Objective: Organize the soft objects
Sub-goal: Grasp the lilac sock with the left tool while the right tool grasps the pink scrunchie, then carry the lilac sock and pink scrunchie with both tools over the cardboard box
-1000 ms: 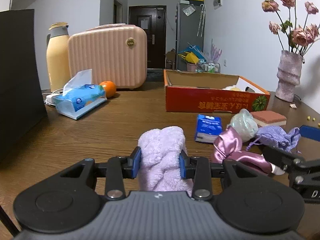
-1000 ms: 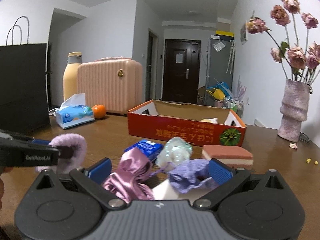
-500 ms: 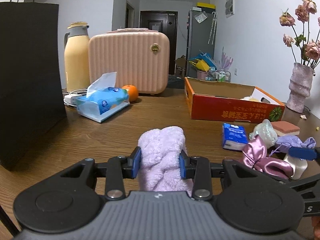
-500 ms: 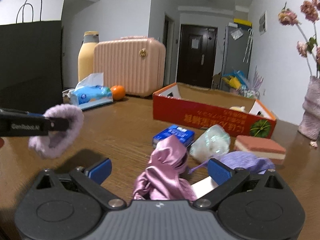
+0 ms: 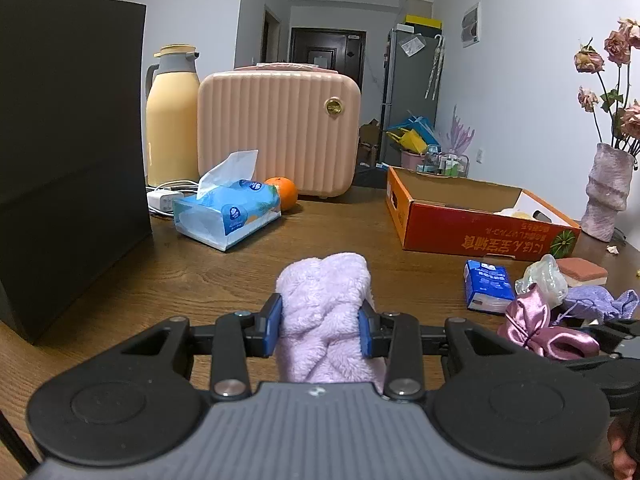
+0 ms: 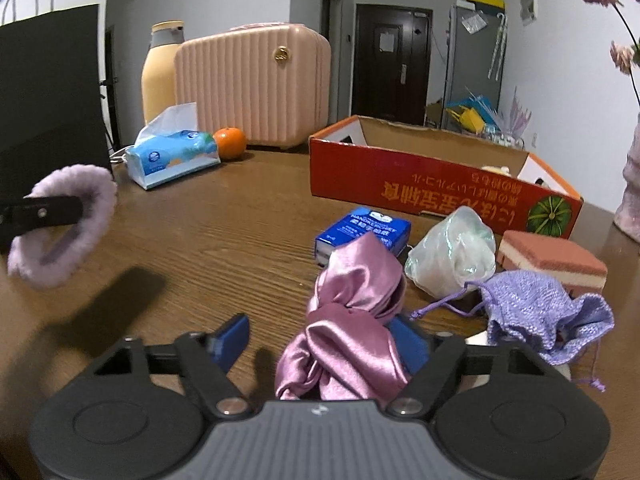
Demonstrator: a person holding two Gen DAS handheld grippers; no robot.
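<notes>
My left gripper (image 5: 320, 326) is shut on a fluffy lilac scrunchie (image 5: 326, 312), held above the wooden table; it also shows at the left of the right wrist view (image 6: 60, 228). My right gripper (image 6: 320, 344) is open, its jaws on either side of a pink satin scrunchie (image 6: 352, 320) that lies on the table. A lilac drawstring pouch (image 6: 536, 316), a clear plastic bag (image 6: 452, 256) and a pink sponge (image 6: 552, 260) lie just right of it.
An orange cardboard box (image 6: 420, 184) stands behind the pile. A blue tissue pack (image 6: 364, 232), a tissue box (image 5: 228, 212), an orange (image 5: 282, 192), a pink case (image 5: 276, 132), a thermos (image 5: 172, 116), a black bag (image 5: 68, 148) and a vase (image 5: 608, 188) stand around.
My left gripper has risen and moved left with the lilac scrunchie. My right gripper has lowered around the pink satin scrunchie, still open.
</notes>
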